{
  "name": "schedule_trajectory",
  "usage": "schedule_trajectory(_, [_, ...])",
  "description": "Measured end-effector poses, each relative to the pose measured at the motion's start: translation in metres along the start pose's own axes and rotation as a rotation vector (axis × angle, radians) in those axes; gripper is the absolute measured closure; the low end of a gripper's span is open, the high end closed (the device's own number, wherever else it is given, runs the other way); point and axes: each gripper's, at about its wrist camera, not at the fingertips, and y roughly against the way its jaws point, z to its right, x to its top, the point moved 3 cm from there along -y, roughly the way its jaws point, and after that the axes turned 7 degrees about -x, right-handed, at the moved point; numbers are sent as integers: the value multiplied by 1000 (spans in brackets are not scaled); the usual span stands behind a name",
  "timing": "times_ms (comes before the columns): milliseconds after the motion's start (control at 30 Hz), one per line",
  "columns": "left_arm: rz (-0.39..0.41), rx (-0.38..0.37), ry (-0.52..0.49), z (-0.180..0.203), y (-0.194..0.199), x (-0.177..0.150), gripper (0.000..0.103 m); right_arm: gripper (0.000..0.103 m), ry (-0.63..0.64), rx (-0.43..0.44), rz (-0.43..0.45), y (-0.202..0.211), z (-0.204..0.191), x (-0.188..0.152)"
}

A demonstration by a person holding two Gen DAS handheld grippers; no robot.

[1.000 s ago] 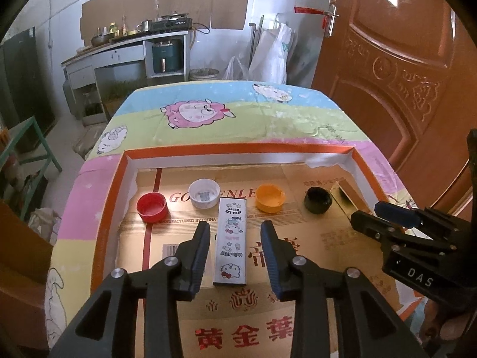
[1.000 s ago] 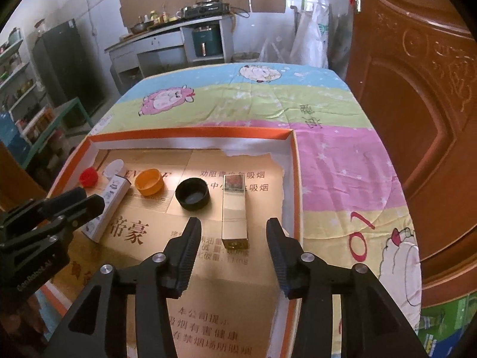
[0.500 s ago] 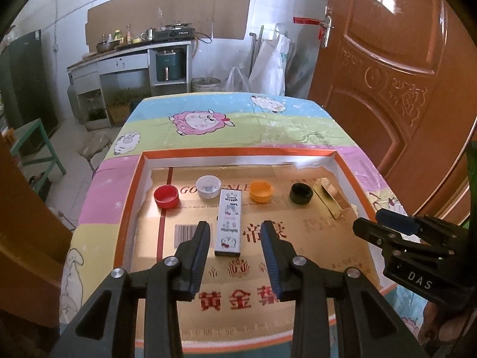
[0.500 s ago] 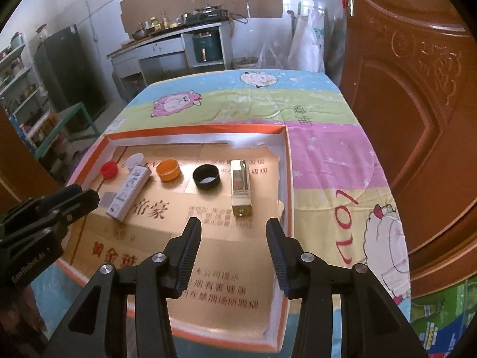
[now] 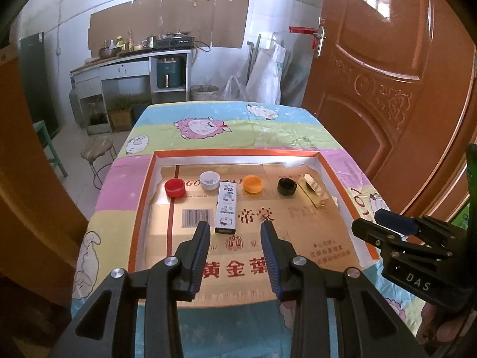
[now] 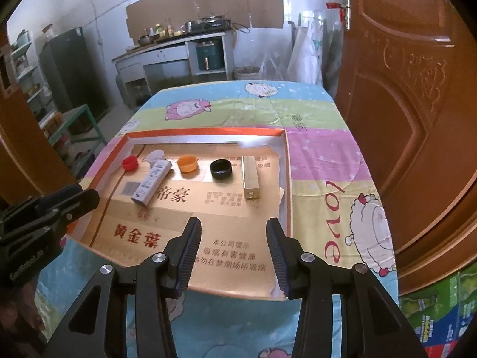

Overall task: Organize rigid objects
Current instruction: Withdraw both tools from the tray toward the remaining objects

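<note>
Landmark: shallow orange-rimmed cardboard tray (image 5: 143,205) lined with flattened tan carton, lying on the cartoon-sheep tablecloth (image 5: 250,125)
Row along the tray's far side: red plastic bottle cap (image 5: 175,187); white plastic cap (image 5: 209,180); orange plastic cap (image 5: 253,183); black plastic cap (image 5: 287,186); all mouth-up, apart from one another
Boxes: white printed rectangular carton (image 5: 227,207) lying flat between the white and orange caps, reaching toward the tray's middle; gold rectangular box (image 5: 313,190) lying flat just beside the black cap, near the tray's right wall
Left gripper (image 5: 235,246): fingers apart, holding nothing; above the tray's near half, in line with the white carton
Right gripper (image 6: 232,246): fingers apart, holding nothing; above the tray's near edge, roughly in line with the gold box
Just changed: both grippers pulled back and up from the boxes they framed closely a second ago; boxes and caps unmoved; much more of the tray now in view
Meaning for the task: both boxes released in line with the caps; arrangement looks tidy, so probably finished or nearly so; no object in either grip
</note>
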Motion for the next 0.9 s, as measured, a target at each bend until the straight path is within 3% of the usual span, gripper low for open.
schedule_trajectory(900, [25, -6, -3, 8, 47, -38, 68, 56, 37, -2, 27, 58, -17, -53])
